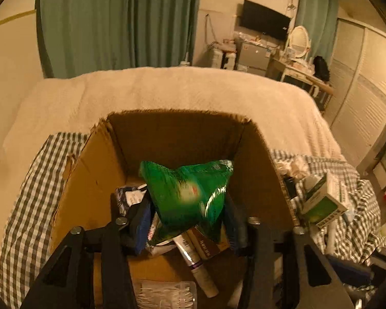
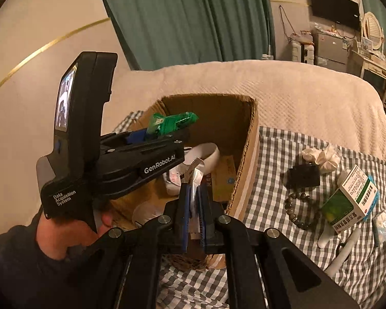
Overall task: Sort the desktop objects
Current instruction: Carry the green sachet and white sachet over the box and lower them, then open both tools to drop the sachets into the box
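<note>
Bed with checked cloth (image 2: 283,154) carries cardboard box (image 2: 247,170). Left tongs (image 1: 187,206) spread, green bag (image 1: 190,198) loose between them over the box. Right tongs (image 2: 194,211) pinching white wrapper (image 2: 194,193), box at 12 o'clock.

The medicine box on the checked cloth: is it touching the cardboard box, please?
Apart. The right wrist view shows checked cloth and a bead bracelet between the medicine box and the cardboard box.

Left gripper (image 2: 167,128): "GenRobot.AI", "Data Acquisition System".
</note>
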Available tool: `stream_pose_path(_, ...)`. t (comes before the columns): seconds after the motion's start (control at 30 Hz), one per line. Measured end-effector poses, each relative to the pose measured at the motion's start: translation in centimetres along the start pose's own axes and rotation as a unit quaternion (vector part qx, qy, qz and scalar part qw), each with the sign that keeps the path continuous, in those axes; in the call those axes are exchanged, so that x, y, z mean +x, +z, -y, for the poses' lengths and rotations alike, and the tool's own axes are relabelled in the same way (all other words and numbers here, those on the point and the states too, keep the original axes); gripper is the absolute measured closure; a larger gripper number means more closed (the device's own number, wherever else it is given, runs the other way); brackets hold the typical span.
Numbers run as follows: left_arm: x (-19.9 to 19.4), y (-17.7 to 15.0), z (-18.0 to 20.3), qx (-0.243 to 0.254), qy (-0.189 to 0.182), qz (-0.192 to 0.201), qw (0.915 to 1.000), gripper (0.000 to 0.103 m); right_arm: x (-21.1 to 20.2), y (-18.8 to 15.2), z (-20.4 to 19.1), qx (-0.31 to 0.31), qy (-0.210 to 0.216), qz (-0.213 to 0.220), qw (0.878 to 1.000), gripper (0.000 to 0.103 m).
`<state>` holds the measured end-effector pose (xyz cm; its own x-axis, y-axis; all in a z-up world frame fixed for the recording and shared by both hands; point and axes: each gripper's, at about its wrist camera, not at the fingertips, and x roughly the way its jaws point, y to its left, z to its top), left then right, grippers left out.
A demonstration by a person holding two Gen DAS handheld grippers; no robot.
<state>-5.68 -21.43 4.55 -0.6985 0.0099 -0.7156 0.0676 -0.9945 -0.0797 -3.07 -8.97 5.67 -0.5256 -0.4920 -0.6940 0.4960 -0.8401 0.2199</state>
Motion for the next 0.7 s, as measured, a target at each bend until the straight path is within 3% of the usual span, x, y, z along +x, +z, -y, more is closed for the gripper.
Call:
stream_pose_path(0.07, 0.2, -0.1, -0.1, -0.008, 0.012, -0.004, 0.9999, 0.011, 0.4, -0.2, 0.2, 0.002, -0.002, -0.007, 1.000, 0.057)
stream_pose_path(0.13, -0.6, 0.0, -0.6, -0.025, 0.036, 0.012, 0.9990, 0.002, 0.1, -0.3, 0.7, 0.005, -0.007, 0.001, 1.000, 0.048)
stream_pose_path(0.23, -1.6, 0.3, -0.6, -0.039, 0.038, 0.018, 0.9983, 0.001, -1.0, -0.3, 1.3, 0.008, -0.014, 0.008, 1.000, 0.048)
stream_pose_path(0.4, -3.8, 0.5, 1.2, -0.014, 0.038, 0.032, 0.9987, 0.001, -4.1, -0.5, 3.3, 0.019, -0.031, 0.029, 0.999, 0.048)
stream_pose_path(0.7, -8.1, 1.1, 7.7, 0.023, -0.011, 0.053, 0.9983, 0.000, -11.9, -1.8, 8.0, 0.054, -0.085, 0.067, 0.993, 0.047)
